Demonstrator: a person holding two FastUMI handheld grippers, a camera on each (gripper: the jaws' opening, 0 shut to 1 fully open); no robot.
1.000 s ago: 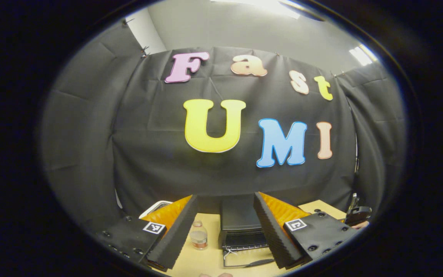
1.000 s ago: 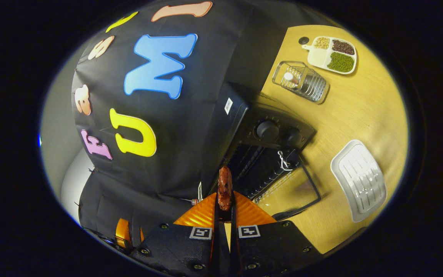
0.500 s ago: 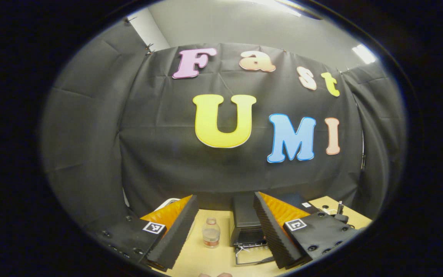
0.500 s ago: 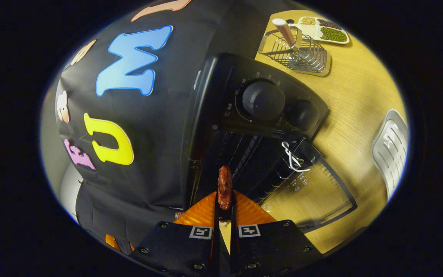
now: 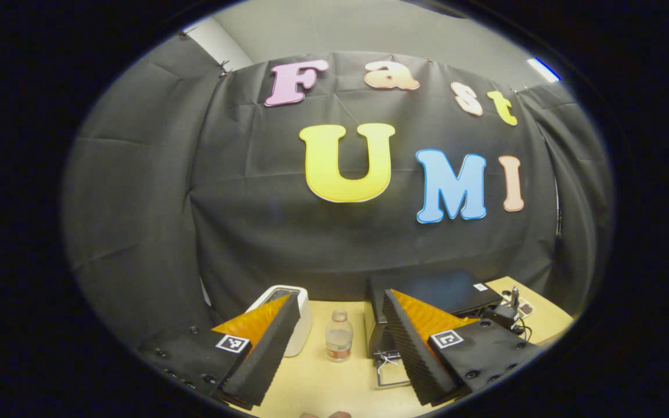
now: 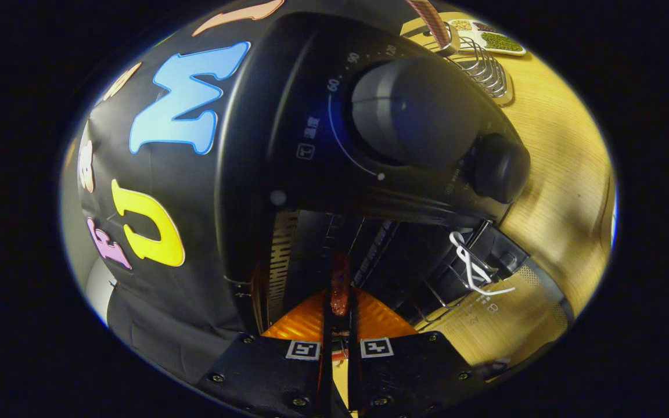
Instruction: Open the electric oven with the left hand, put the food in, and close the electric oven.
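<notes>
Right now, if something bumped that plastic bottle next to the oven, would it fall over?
Probably. The bottle stands upright, tall and narrow, so it likely tips easily. Only a little liquid shows near its base, suggesting it is light. Being round, it would likely roll across the table.

One oven (image 5: 427, 293), two knobs (image 6: 416, 110), one bottle (image 5: 339, 337), one sausage (image 6: 340, 284).

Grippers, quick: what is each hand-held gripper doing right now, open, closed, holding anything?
Left hand-held gripper: open, holding nothing, raised above the table.
Right hand-held gripper: closed on the sausage, at the open oven mouth.
</notes>
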